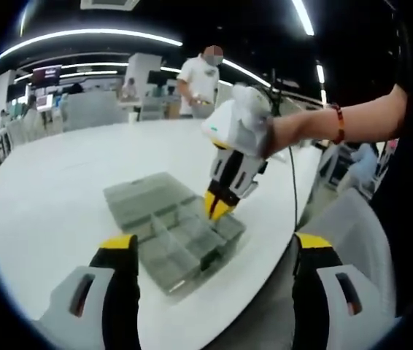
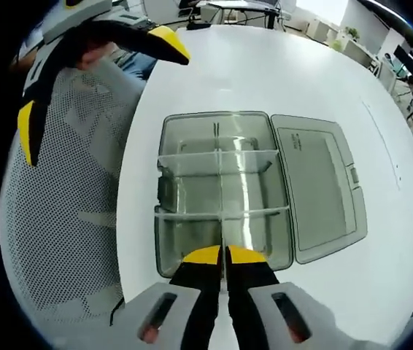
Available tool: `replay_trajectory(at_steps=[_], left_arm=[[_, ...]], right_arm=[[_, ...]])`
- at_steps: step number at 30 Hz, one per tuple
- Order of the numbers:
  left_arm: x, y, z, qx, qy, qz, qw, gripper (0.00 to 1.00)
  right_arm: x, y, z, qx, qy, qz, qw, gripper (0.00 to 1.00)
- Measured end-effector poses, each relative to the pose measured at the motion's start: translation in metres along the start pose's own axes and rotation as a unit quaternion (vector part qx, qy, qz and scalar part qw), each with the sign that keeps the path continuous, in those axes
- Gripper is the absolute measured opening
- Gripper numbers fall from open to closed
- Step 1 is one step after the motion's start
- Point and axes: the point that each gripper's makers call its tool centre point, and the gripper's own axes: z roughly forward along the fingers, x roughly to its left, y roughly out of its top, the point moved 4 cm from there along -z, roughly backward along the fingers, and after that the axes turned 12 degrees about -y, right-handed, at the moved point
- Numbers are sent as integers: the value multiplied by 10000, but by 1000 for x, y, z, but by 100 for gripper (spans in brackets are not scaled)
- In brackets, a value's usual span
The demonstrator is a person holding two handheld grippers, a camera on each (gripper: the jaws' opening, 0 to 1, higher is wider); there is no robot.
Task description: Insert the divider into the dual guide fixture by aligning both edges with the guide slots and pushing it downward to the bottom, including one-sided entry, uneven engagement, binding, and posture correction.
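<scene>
The right gripper (image 2: 225, 254), jaws pinched on the clear divider (image 2: 221, 211), stands over the open compartment box (image 2: 225, 193) near the desk (image 2: 279, 73) edge, while the left gripper (image 1: 214, 251) gapes wide.

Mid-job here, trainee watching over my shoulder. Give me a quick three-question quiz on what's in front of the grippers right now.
1. True or false: the lid of the clear organizer box lies open flat on the white table.
2. The right hand-held gripper is: A) open wide above the box, B) shut on a thin clear divider over the box, C) resting on the lid.
3. Fill in: the left hand-held gripper stands ___, holding nothing.

Key: 1 true; 2 B; 3 open.
</scene>
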Motion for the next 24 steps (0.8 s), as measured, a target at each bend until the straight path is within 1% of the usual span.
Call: replay_trajectory(at_steps=[2, 4, 6, 10, 12, 19, 24], left_arm=[[-2, 1, 1, 8, -22, 36, 10000, 86], [-4, 3, 2, -2, -53, 42, 10000, 86], [-6, 3, 3, 23, -96, 67, 9999, 86], [-10, 3, 5, 81, -183, 116, 9997, 86], [-11, 3, 5, 96, -213, 116, 9997, 86], [-14, 6, 7, 81, -269, 136, 9995, 86], [-19, 6, 11, 101, -422, 146, 9989, 86]], right_arm=[[1, -1, -2, -32, -33, 143, 9999, 4], [0, -3, -5, -105, -196, 120, 9997, 3], [-1, -4, -9, -163, -255, 299, 9991, 4], [-2, -4, -16, -400, -332, 633, 9966, 7], [-4, -6, -20, -451, -416, 695, 9957, 8], [-9, -15, -36, -625, -711, 1133, 9890, 12], [-9, -26, -45, -697, -883, 1461, 9829, 13]])
